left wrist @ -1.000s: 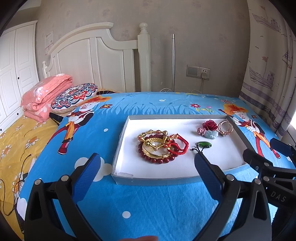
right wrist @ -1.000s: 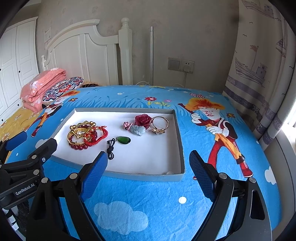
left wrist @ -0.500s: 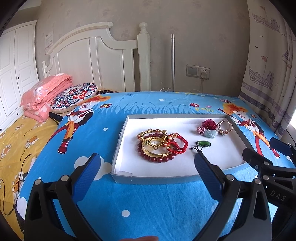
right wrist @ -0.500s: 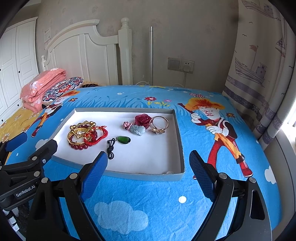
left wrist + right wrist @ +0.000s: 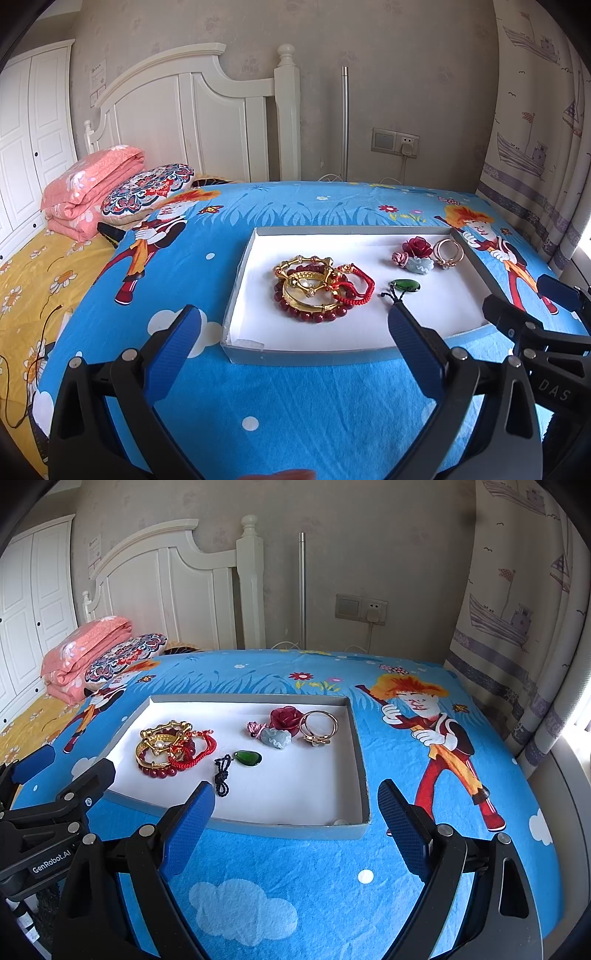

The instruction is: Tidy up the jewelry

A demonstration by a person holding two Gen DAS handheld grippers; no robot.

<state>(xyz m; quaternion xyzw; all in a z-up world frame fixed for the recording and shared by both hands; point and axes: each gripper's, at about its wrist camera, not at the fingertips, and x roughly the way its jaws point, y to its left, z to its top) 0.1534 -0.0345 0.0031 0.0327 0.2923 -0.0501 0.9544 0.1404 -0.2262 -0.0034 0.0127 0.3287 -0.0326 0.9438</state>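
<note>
Both wide-open, empty grippers (image 5: 291, 325) (image 5: 295, 805) hovered before the tray (image 5: 364, 775), where the seemingly tangled bracelets (image 5: 173, 749) risked lifting as one clump.

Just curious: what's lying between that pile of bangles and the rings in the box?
The green pendant on its black cord, shown in the right wrist view.

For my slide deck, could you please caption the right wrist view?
Open right gripper hovers before a white tray holding tangled bracelets, a green pendant and gold rings.
</note>
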